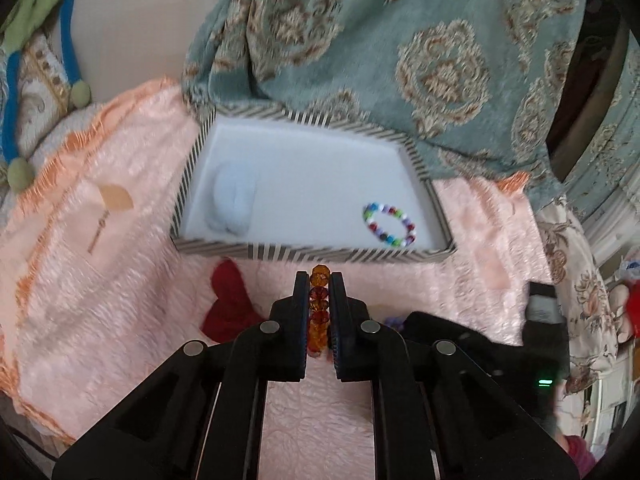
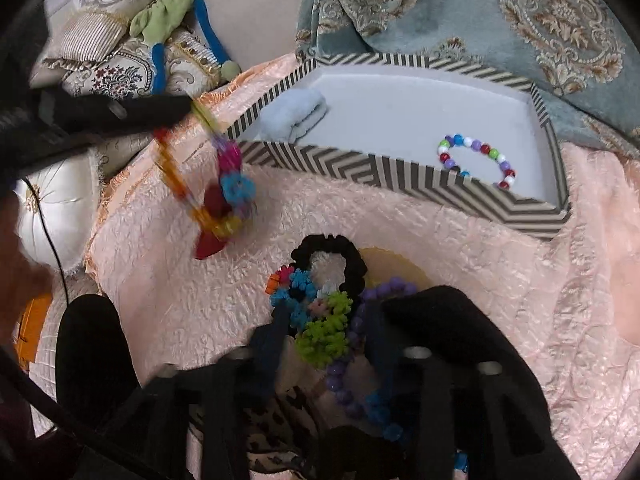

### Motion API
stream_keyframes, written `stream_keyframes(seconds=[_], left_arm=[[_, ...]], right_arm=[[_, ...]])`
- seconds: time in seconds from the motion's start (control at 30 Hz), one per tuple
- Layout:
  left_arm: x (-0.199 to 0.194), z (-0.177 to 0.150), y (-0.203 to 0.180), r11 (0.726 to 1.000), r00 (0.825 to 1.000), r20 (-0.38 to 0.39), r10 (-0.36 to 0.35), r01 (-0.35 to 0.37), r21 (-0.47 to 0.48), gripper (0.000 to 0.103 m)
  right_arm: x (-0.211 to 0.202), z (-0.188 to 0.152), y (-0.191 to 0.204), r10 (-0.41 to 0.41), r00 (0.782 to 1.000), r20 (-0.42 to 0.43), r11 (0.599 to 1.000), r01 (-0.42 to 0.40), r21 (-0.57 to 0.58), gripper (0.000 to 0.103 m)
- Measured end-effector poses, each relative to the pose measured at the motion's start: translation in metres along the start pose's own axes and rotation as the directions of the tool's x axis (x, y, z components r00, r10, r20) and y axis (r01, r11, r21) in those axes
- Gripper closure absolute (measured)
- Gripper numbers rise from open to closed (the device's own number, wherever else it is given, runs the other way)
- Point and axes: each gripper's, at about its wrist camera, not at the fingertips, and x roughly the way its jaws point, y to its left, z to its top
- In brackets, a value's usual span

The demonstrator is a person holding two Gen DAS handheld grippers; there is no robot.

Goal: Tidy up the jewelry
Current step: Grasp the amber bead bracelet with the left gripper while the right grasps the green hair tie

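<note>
My left gripper (image 1: pixel 319 280) is shut on an amber bead bracelet (image 1: pixel 319 308), held above the pink blanket just before the striped box (image 1: pixel 304 254). In the right wrist view the left gripper (image 2: pixel 188 110) holds that bracelet (image 2: pixel 176 178), which dangles blurred with a colourful flower piece (image 2: pixel 236 188). A multicolour bead bracelet (image 1: pixel 389 224) lies in the box's right corner; it also shows in the right wrist view (image 2: pixel 476 160). My right gripper (image 2: pixel 328 320) is open over a pile with a black scrunchie (image 2: pixel 332 258), flower pieces (image 2: pixel 324 328) and a purple bead bracelet (image 2: pixel 352 360).
A pale blue fluffy item (image 1: pixel 232 200) lies in the box's left side. A red cloth piece (image 1: pixel 228 300) lies on the pink blanket (image 1: pixel 100 280). A teal patterned blanket (image 1: pixel 400 40) rises behind the box. Cushions and a green-blue toy (image 2: pixel 176 12) lie at far left.
</note>
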Motion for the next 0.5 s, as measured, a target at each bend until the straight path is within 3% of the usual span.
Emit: stream_keyframes(seconds=[0.17, 0.4, 0.5], left_arm=[[-0.021, 0.006, 0.000, 1.000, 0.999, 0.039, 0.013, -0.013, 0.015, 0.095], [-0.037, 0.008, 0.005, 0.999, 0.997, 0.071, 0.033, -0.034, 0.014, 0.095], [-0.040, 0.006, 0.007, 0.999, 0.996, 0.076, 0.036, -0.037, 0.012, 0.095]], right_arm=[[-0.011, -0.001, 0.002, 0.012, 0.999, 0.035, 1.000, -0.013, 0.006, 0.096], [-0.048, 0.010, 0.009, 0.035, 0.994, 0.106, 0.999, -0.034, -0.008, 0.098], [-0.044, 0.012, 0.011, -0.014, 0.995, 0.095, 1.000, 0.016, -0.016, 0.098]])
